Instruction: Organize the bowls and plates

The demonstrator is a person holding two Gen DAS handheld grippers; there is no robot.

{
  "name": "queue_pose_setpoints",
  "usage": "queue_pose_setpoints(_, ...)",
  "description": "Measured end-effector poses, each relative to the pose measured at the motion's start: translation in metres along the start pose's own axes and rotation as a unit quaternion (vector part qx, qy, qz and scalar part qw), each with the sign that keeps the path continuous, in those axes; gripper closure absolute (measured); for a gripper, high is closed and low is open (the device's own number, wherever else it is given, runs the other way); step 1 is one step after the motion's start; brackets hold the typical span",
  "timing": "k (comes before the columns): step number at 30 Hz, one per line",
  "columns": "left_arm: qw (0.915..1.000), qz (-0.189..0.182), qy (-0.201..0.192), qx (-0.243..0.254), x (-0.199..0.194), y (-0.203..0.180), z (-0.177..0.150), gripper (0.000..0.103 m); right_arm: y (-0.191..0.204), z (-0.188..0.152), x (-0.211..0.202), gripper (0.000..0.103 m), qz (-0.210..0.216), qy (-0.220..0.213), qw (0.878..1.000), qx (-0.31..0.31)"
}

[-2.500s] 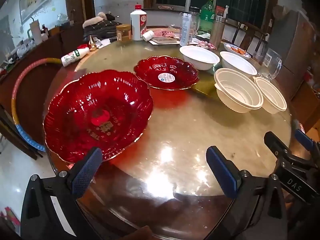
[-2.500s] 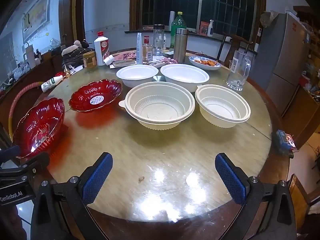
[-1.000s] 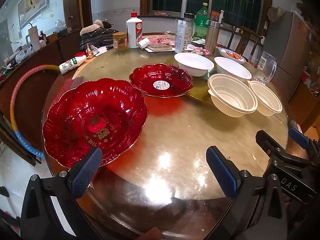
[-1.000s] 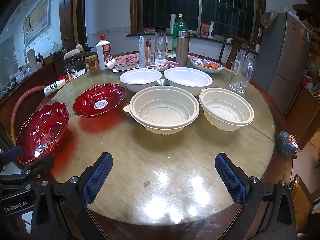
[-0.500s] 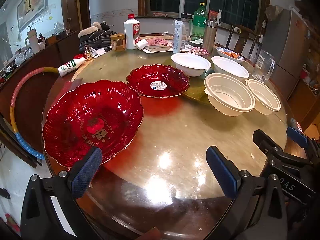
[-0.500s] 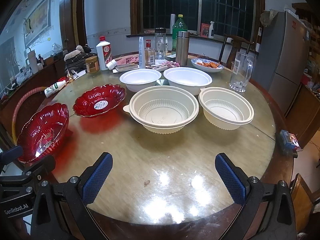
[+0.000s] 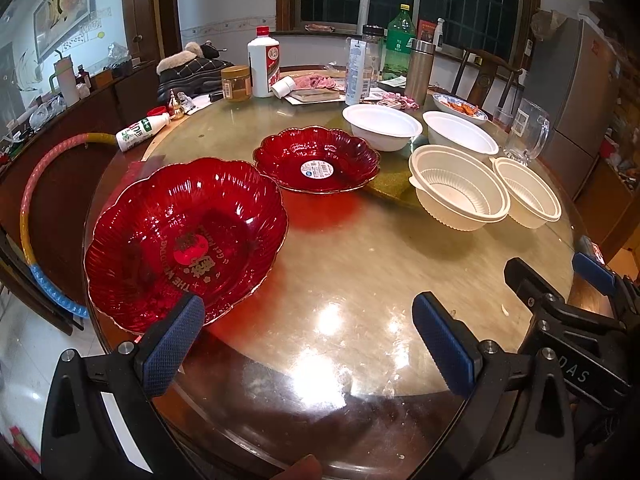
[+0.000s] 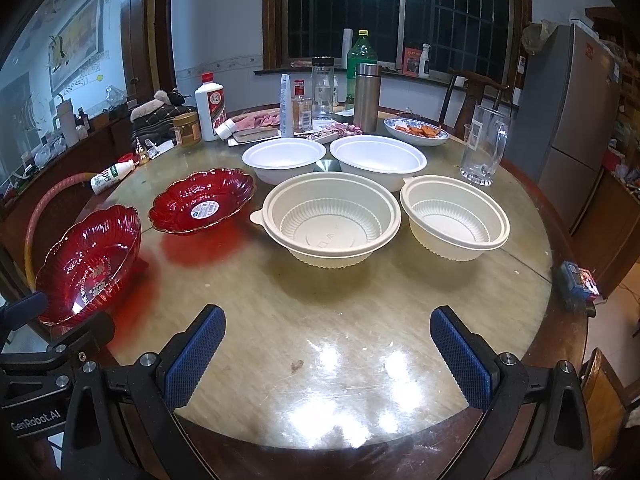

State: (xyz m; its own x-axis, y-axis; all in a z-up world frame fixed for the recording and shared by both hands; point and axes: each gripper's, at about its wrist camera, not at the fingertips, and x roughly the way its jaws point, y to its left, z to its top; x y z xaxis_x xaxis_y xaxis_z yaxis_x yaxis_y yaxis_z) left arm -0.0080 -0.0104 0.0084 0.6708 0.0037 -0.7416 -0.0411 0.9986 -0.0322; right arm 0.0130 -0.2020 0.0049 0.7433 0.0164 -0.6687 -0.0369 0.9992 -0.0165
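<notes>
Your left tool [image 7: 306, 338], open and empty, has the large red plate [image 7: 184, 240] at its 10 o'clock, nearer than your equally open right tool [image 8: 326, 354].

Both grippers, left [image 7: 308, 344] and right [image 8: 326, 354], are black plastic with silver screws and blue textured pads [image 8: 194, 356]; white "GenRobot.AI" lettering marks the left.

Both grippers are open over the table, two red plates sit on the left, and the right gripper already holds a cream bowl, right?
Not quite. The right gripper holds nothing: the right wrist view shows its jaws wide apart over bare table, both cream bowls untouched. The left gripper is open, and two red plates sit left.
</notes>
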Motion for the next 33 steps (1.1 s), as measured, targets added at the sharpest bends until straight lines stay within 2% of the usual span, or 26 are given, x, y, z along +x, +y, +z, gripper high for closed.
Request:
queue_pose_setpoints(27, 1.0000, -0.004, -0.002, 0.008, -0.008, 0.000, 0.001, 0.000, 0.002, 0.001, -0.003, 0.000, 0.001, -0.002, 1.000, -0.002)
queue_pose_setpoints(30, 0.9999, -0.008, -0.005, 0.013, -0.014, 0.005, 0.002, 0.000, 0.004, 0.001, -0.005, 0.000, 0.006, -0.004, 1.000, -0.002)
queue_pose_setpoints(33, 0.9996, -0.012, -0.024, 0.007, -0.030, 0.025, 0.003, 0.000, 0.004, 0.003, -0.005, 0.000, 0.037, 0.002, 0.999, 0.007)
